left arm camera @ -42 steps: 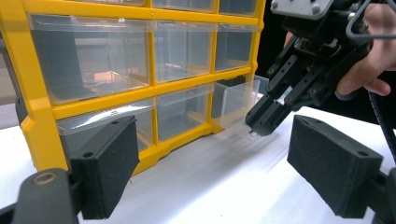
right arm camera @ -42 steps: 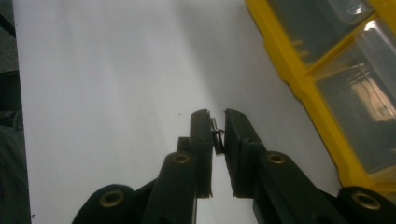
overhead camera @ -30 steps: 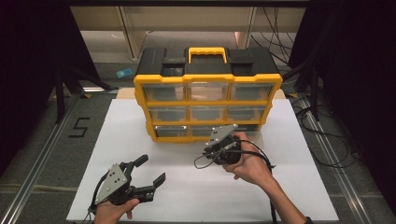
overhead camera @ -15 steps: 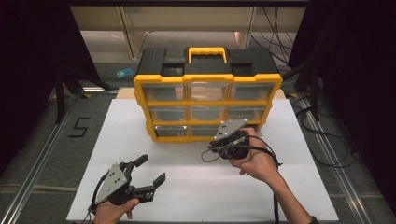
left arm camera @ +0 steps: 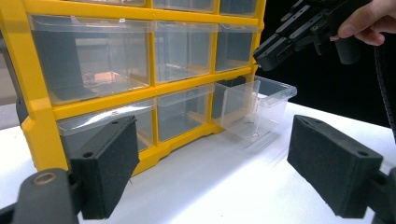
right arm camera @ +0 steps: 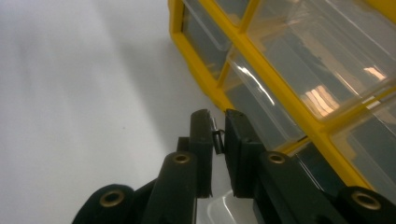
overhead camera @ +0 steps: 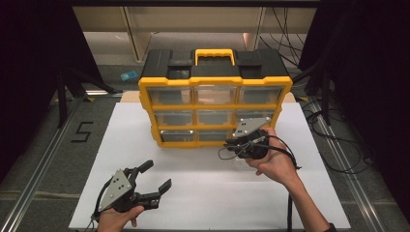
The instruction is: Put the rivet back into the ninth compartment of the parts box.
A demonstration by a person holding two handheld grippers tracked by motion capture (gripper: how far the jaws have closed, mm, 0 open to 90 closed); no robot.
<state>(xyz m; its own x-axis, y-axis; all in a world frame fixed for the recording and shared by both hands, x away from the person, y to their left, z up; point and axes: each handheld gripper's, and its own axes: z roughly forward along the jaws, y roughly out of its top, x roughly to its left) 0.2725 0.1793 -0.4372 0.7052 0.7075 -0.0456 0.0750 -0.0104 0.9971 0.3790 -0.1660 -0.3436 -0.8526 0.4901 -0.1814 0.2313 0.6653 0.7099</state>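
Right gripper lifts off the open drawer

The right gripper point(overhead camera: 231, 143), jaws pinched on a small dark piece point(right arm camera: 216, 138), has risen and shifted sideways above the pulled-out clear drawer point(left arm camera: 254, 107).

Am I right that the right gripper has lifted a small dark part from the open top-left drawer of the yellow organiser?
Not quite: the open drawer is at the bottom right of the organiser, as the left gripper view shows. The right gripper does pinch a small dark part.

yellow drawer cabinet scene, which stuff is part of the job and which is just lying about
In the job:
- right gripper, shut on small dark part
- open bottom drawer
- drawer cabinet

Lying about:
- left gripper, open, idle
- blue item on floor
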